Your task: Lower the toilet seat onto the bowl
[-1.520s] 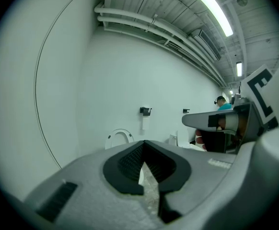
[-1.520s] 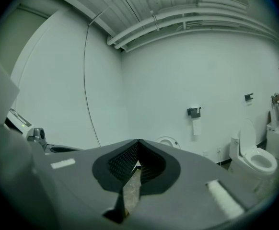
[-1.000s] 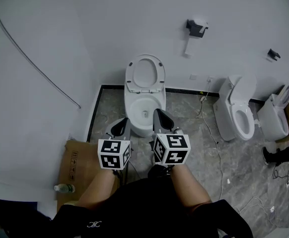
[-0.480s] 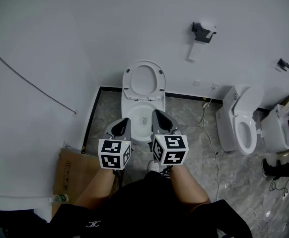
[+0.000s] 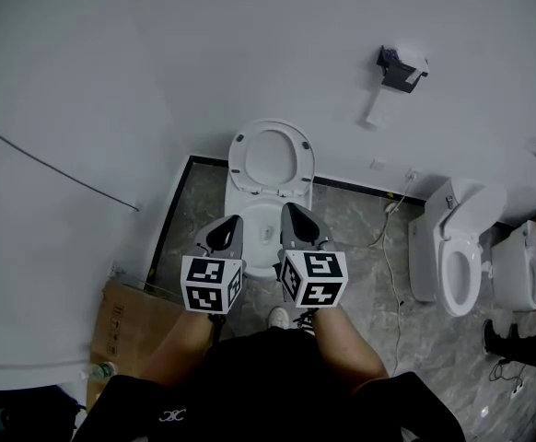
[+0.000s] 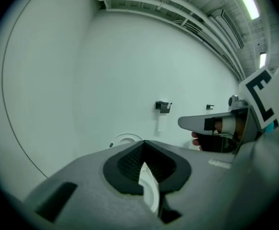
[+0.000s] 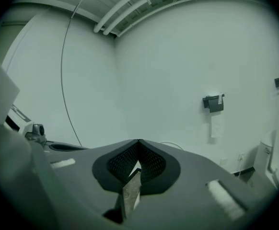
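A white toilet stands against the back wall with its seat (image 5: 270, 154) and lid raised upright above the open bowl (image 5: 261, 226). Both grippers hover side by side in front of the bowl, apart from it. My left gripper (image 5: 226, 228) is shut with nothing in it, and its jaws meet at the tips in the left gripper view (image 6: 144, 142). My right gripper (image 5: 296, 215) is also shut and empty, its jaws meeting (image 7: 138, 141). Only the seat's top rim (image 6: 126, 139) peeks over the left jaws, and likewise the seat rim (image 7: 172, 145) over the right jaws.
A toilet paper holder (image 5: 400, 69) hangs on the wall to the right. Two more toilets (image 5: 463, 247) stand at the right, with cables (image 5: 386, 247) on the floor between. Flat cardboard (image 5: 123, 316) and a bottle (image 5: 97, 371) lie at the left. A person's shoe (image 5: 495, 341) is at far right.
The view has shifted left and a little nearer the toilet, so the side toilets slid right. Both grippers stay shut and side by side; the seat stays upright.
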A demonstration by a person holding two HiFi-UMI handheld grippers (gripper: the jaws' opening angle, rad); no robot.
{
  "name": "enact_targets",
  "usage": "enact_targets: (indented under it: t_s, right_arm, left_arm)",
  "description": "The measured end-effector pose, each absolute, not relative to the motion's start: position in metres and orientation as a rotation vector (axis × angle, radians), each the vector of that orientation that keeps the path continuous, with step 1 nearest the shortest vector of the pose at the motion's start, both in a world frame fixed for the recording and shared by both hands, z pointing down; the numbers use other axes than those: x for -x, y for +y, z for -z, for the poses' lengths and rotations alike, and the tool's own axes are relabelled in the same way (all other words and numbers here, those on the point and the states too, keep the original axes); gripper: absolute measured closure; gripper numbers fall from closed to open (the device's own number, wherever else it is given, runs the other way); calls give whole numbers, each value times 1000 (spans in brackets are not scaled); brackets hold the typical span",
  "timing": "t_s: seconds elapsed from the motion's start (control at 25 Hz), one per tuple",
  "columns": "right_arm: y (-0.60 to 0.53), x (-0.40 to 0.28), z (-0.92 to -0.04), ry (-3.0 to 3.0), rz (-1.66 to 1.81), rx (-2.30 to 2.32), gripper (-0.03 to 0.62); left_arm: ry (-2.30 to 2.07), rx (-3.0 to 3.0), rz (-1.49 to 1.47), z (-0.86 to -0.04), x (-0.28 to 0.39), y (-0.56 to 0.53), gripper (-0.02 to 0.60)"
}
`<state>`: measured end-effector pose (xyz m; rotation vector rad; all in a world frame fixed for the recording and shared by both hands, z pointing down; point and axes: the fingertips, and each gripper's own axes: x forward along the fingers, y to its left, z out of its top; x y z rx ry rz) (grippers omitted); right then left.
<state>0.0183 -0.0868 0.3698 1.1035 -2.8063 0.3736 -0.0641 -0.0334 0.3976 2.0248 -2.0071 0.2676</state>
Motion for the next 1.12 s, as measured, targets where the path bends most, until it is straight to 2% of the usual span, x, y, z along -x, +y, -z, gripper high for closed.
enact_targets:
  t_s: [0.36, 0.72, 1.12]
  right_arm:
    - [-150, -5, -381, -2795, -372, -1010, 586]
    - [-174, 15, -403, -2757, -367, -969, 586]
    - [-215, 30, -415, -2673, -371, -1078, 586]
  left_arm:
    - [-2038, -1950, -245, -402, 69, -100, 574]
    - [-2019, -1886, -262, -429, 89, -120, 574]
    - [-1946, -1945, -307, -440, 117, -169, 574]
